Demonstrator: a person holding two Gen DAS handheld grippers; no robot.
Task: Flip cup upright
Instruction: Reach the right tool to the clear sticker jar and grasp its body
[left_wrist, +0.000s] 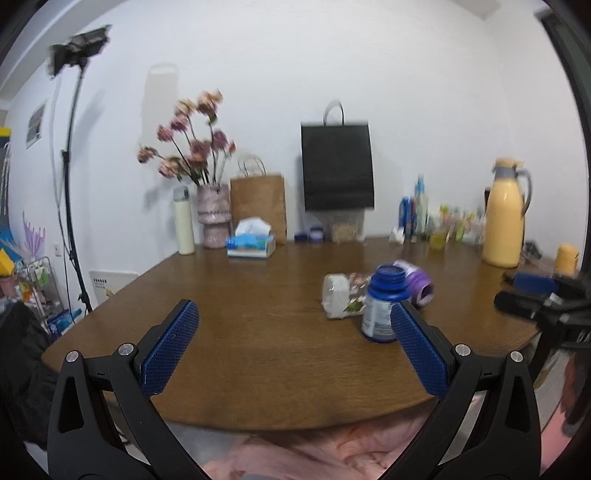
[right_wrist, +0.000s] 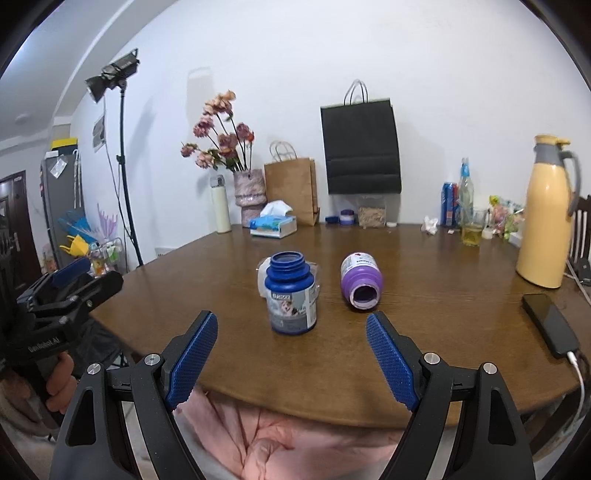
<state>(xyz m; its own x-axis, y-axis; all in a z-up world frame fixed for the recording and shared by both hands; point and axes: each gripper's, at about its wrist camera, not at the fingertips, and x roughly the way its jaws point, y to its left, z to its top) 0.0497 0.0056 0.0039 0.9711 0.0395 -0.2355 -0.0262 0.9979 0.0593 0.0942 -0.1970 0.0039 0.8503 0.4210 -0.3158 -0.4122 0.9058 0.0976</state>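
Observation:
A blue open-topped bottle (right_wrist: 291, 297) stands upright on the brown table (right_wrist: 424, 332); it also shows in the left wrist view (left_wrist: 382, 304). A purple bottle (right_wrist: 361, 279) lies on its side to its right, mouth toward me, also in the left wrist view (left_wrist: 415, 282). A clear plastic jar (left_wrist: 341, 295) lies on its side behind the blue bottle. My left gripper (left_wrist: 293, 325) is open and empty, left of the blue bottle. My right gripper (right_wrist: 291, 338) is open and empty, just in front of the blue bottle.
At the table's back stand a flower vase (right_wrist: 250, 192), a tissue box (right_wrist: 272, 225), a brown bag (right_wrist: 291, 190), a black bag (right_wrist: 361, 146), drinks and a glass (right_wrist: 472, 232). A yellow thermos jug (right_wrist: 546, 214) and a phone (right_wrist: 550, 325) are at the right.

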